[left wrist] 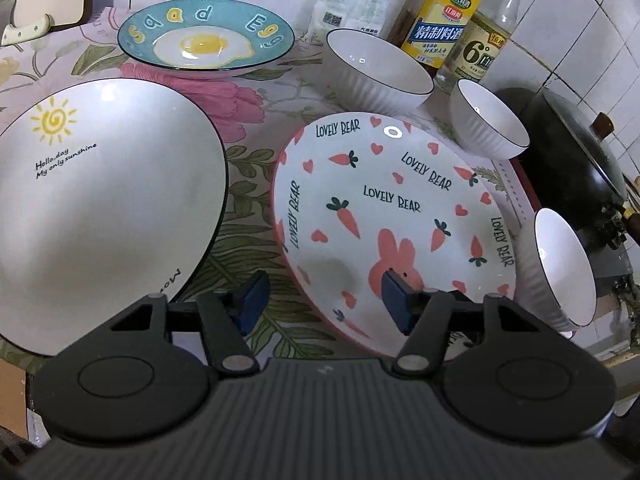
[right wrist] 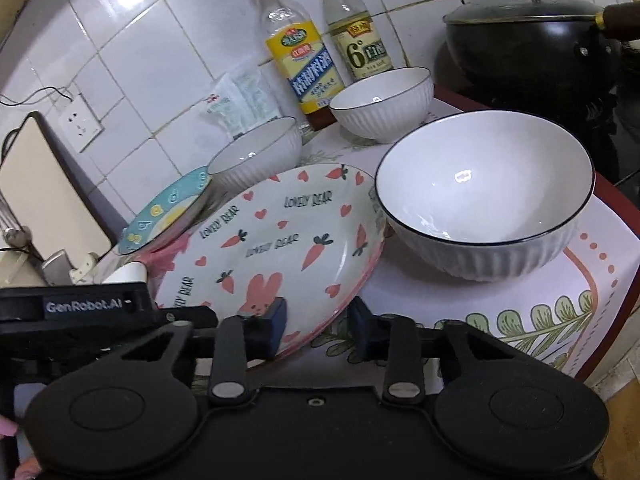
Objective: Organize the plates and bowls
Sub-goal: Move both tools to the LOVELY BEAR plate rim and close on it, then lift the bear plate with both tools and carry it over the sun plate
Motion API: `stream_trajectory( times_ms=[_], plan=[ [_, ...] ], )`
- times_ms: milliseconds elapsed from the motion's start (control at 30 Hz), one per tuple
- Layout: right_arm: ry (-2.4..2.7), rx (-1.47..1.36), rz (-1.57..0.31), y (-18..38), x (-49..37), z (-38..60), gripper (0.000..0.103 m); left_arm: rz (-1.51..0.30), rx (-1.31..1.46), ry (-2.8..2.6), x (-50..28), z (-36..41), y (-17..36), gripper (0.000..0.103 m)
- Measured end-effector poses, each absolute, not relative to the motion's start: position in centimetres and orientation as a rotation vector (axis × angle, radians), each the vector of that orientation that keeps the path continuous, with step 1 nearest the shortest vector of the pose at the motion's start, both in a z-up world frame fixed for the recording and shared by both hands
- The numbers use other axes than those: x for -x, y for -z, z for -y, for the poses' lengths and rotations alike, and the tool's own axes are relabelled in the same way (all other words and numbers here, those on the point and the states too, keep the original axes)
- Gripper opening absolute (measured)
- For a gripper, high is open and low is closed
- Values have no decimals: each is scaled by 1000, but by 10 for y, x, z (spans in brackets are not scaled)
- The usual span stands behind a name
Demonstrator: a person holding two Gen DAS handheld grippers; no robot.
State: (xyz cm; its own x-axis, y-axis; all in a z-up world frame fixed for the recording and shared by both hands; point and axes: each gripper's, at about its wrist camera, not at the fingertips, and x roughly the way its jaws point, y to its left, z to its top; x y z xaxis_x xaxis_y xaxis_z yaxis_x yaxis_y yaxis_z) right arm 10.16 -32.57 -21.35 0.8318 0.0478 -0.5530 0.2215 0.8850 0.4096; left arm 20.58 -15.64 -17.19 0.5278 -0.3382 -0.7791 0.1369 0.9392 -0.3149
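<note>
The pink-rimmed Lovely Bear plate (left wrist: 384,208) (right wrist: 280,240) lies on the flowered cloth. My left gripper (left wrist: 324,302) is open and straddles its left rim, one blue pad over the rabbit and the other over the cloth. My right gripper (right wrist: 318,326) straddles the near rim, its left pad on the plate's inside. A strip of cloth shows between the rim and its right pad, so it reads as open. A white sun plate (left wrist: 100,200) sits left and a blue egg plate (left wrist: 206,36) behind. Three white ribbed bowls (left wrist: 376,68) (left wrist: 488,120) (right wrist: 484,196) stand around.
Two sauce bottles (left wrist: 440,20) (left wrist: 492,28) and a plastic packet (right wrist: 240,100) stand against the tiled wall. A lidded black pot (right wrist: 532,36) sits at the right on the stove. A cutting board (right wrist: 48,196) and a knife (left wrist: 24,28) are at the left. The counter edge runs close on the right.
</note>
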Motion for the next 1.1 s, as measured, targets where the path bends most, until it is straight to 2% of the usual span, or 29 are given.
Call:
stream_trajectory(
  times_ms=[133,200,233,333,767,1100],
  plan=[
    [114,-502,-572,215,-101,327,33,-972,196,277,-210,159,174,41],
    [120,-526,-555,217,-100,329,32,-957,180,276,-213,158,175,36],
    [131,-548,-543,218,-99,332,27,-950,177,279,-215,157,175,31],
    [136,-588,-526,221,-99,337,25,-950,190,284,-220,152,176,21],
    [123,-536,-598,210,-108,338,26,-989,155,333,-223,151,169,19],
    [75,-534,-595,207,-101,341,26,-942,78,345,-208,153,153,19]
  ],
)
